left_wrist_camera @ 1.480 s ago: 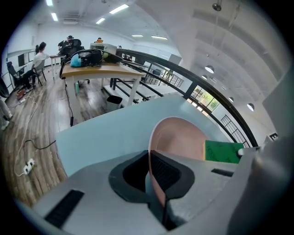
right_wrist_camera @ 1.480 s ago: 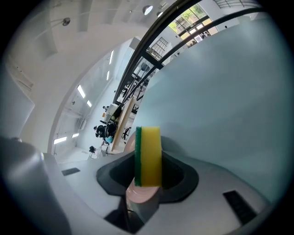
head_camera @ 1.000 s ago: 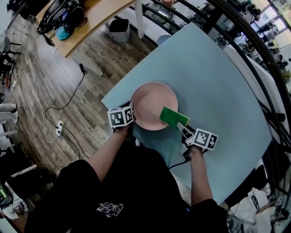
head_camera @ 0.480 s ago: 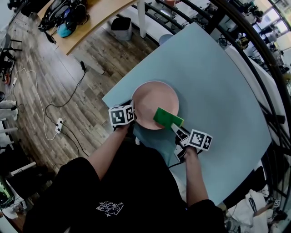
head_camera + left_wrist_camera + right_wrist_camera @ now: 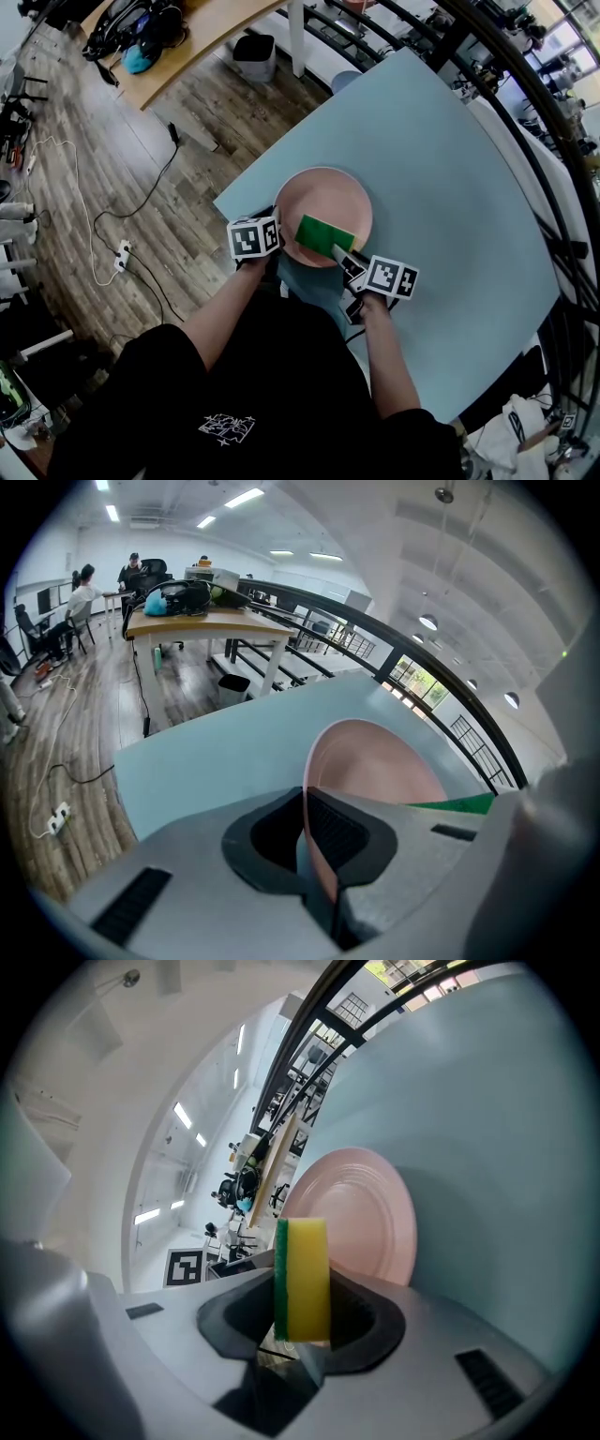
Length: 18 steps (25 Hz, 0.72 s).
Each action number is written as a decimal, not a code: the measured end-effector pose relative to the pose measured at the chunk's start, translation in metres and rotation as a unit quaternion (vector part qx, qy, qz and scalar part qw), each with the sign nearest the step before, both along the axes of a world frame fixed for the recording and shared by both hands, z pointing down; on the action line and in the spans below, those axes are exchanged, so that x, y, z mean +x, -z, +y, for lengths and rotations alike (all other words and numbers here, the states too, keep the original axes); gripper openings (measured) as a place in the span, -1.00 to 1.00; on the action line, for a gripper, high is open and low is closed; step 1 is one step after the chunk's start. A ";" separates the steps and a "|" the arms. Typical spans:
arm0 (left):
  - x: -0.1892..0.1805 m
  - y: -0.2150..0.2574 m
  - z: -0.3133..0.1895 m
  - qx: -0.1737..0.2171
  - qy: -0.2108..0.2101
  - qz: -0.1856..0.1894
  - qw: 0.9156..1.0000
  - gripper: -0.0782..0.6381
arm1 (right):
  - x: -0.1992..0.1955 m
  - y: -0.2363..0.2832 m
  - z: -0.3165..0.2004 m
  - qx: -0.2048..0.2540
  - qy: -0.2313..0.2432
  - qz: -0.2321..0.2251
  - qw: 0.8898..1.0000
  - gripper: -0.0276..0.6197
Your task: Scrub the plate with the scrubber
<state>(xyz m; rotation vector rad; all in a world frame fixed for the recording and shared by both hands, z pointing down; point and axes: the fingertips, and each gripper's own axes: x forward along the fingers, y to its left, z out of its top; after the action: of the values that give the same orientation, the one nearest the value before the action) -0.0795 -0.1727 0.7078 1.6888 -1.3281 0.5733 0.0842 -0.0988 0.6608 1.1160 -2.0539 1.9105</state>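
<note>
At the seven o'clock corner of the tabletop [image 5: 450, 178] in the head view sits the pink plate [image 5: 330, 195]. The left claw [image 5: 276, 236] is clamped on its rim at about eight o'clock, steadying it. The right claw [image 5: 343, 255] pinches the scrubber [image 5: 324, 232], green face up, over the plate's six o'clock part; contact is unclear. Scrubbing appears to be in hand. Next, press down and sweep toward twelve o'clock, with a firm left hold.
</note>
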 end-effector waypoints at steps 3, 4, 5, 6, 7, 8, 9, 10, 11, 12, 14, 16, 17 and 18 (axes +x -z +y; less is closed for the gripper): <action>0.001 -0.001 0.001 0.002 -0.004 0.002 1.000 -0.73 | -0.012 -0.001 -0.008 0.002 0.002 -0.001 1.000 -0.52; 0.001 -0.001 0.001 0.001 -0.005 0.001 1.000 -0.73 | -0.016 -0.001 -0.010 0.002 0.001 -0.002 1.000 -0.52; 0.001 -0.001 0.001 0.001 -0.007 -0.001 1.000 -0.73 | -0.019 -0.002 -0.013 0.002 0.000 -0.003 1.000 -0.52; 0.001 0.000 0.001 0.002 -0.008 -0.002 1.000 -0.73 | -0.021 -0.002 -0.016 0.002 -0.001 -0.003 1.000 -0.52; 0.000 0.000 0.001 0.003 -0.008 -0.003 1.000 -0.73 | -0.024 -0.002 -0.019 0.003 -0.002 -0.003 1.000 -0.52; 0.000 0.001 0.001 0.004 -0.009 -0.004 1.000 -0.73 | -0.026 -0.002 -0.022 0.005 -0.003 -0.003 1.000 -0.52; 0.000 0.001 0.001 0.004 -0.010 -0.003 1.000 -0.73 | -0.028 -0.002 -0.026 0.006 -0.004 -0.003 1.000 -0.52; 0.001 0.001 0.002 0.004 -0.011 -0.003 1.000 -0.73 | -0.029 -0.002 -0.029 0.008 -0.006 -0.003 1.000 -0.52; 0.001 0.001 0.002 0.004 -0.012 -0.002 1.000 -0.73 | -0.030 -0.002 -0.033 0.009 -0.008 -0.002 1.000 -0.52; 0.001 0.001 0.003 0.003 -0.013 -0.002 1.000 -0.73 | -0.032 -0.002 -0.037 0.010 -0.010 -0.002 1.000 -0.52; 0.001 -0.001 0.004 0.000 -0.013 -0.003 1.000 -0.73 | -0.033 -0.002 -0.044 0.013 -0.015 0.000 1.000 -0.52; 0.000 -0.001 0.004 0.001 -0.013 -0.004 1.000 -0.73 | -0.032 -0.002 -0.052 0.015 -0.021 0.002 1.000 -0.52; 0.000 -0.001 0.003 0.001 -0.014 -0.004 1.000 -0.73 | -0.030 -0.001 -0.056 0.017 -0.025 0.003 1.000 -0.52; 0.000 0.000 0.003 0.002 -0.015 -0.004 1.000 -0.73 | -0.028 -0.001 -0.060 0.019 -0.030 0.004 0.999 -0.52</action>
<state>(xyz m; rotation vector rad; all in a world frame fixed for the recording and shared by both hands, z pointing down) -0.0790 -0.1698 0.7081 1.7131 -1.3130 0.5965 0.0558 -0.1591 0.6617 1.2049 -2.0829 1.8975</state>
